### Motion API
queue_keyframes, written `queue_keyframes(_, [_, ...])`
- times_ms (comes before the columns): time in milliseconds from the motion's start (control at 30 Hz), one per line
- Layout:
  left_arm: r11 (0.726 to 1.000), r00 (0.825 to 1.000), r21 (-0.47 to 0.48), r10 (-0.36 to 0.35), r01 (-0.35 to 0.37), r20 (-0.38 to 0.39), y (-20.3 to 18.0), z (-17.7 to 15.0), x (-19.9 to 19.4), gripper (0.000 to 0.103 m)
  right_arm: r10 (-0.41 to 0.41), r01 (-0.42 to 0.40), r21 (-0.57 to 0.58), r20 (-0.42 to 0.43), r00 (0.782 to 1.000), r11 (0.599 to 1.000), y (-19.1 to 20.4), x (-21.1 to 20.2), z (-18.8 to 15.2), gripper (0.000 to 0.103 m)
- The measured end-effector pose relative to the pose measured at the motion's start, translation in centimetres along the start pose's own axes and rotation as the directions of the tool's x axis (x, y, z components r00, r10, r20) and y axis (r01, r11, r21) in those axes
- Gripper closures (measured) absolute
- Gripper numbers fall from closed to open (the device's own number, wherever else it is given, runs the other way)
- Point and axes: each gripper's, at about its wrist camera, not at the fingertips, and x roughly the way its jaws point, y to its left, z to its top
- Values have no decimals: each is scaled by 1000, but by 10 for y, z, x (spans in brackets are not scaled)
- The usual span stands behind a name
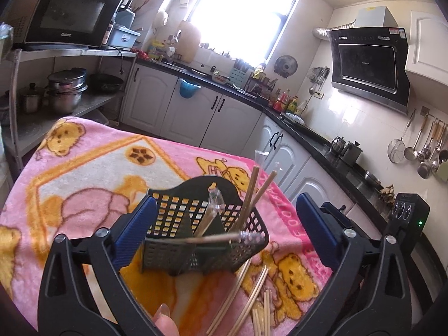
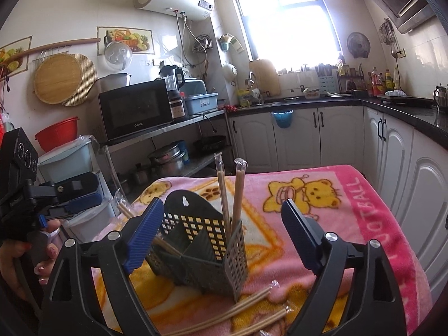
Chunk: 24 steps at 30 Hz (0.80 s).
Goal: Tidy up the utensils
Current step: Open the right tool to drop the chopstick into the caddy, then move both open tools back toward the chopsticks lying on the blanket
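Left gripper [image 1: 224, 235]: jaws spread wide, nothing held, straddling the black perforated utensil holder [image 1: 196, 224] from above and behind. Right gripper [image 2: 221, 238]: jaws likewise wide apart and empty, its left blue finger [image 2: 145, 232] close beside the holder's edge; contact cannot be judged. Holder stands upright on the pink bear-print blanket [image 1: 84, 173]. Two wrapped chopstick pairs [image 2: 229, 190] stand upright in one compartment; others lean in another compartment, and one [image 1: 201, 240] lies across the rim. Loose chopsticks [image 1: 252, 302] lie on the blanket just beside the holder's base.
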Motion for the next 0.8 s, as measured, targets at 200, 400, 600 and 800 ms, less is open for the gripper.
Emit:
queue_keyframes(200, [999,1000,-31,21,-22,-16,8,-14,-9,11,-5,5,-3,-15,1000,1000,1,-8,-5,16])
queue_keyframes(400, [998,999,-49,40,-41,-32,16,-23,-13,11,-2,2,-14,-34,999,1000,4,-12,-12,15])
queue_keyframes(600, [997,997,-54,54,-57,-58,18,-34,-13,11,9,-11,-18,-68,998,1000,5,-16,-22,15])
queue_keyframes(800, [997,995,-49,59,-64,-85,15,-45,-12,11,3,-7,-39,-108,994,999,6,-21,-34,15])
